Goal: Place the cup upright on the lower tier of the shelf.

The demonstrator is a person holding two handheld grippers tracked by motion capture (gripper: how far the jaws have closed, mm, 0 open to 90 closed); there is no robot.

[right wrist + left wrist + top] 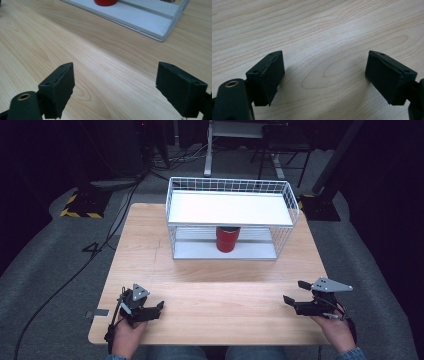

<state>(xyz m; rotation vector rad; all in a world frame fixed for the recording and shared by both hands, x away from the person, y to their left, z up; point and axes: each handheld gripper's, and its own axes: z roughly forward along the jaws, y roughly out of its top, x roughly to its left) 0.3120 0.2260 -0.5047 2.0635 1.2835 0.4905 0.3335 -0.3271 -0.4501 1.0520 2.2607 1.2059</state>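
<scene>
Resting near the front edge of the worktop point(210, 290), both grippers are empty with jaws spread wide: the left gripper point(152, 309) by the front-left corner, the right gripper point(296, 292) by the front-right corner. The red can point(227, 239) stands upright, long axis vertical, on the lower shelf of the white wire rack point(230, 217) toward the rear edge, under the rack's upper shelf. The can lies well ahead of both grippers, about midway between them; neither is clearly nearer. In the right gripper view the can point(105, 2) sits ahead and left of the open jaws. Judgement: reach must enter through the rack's open front.
</scene>
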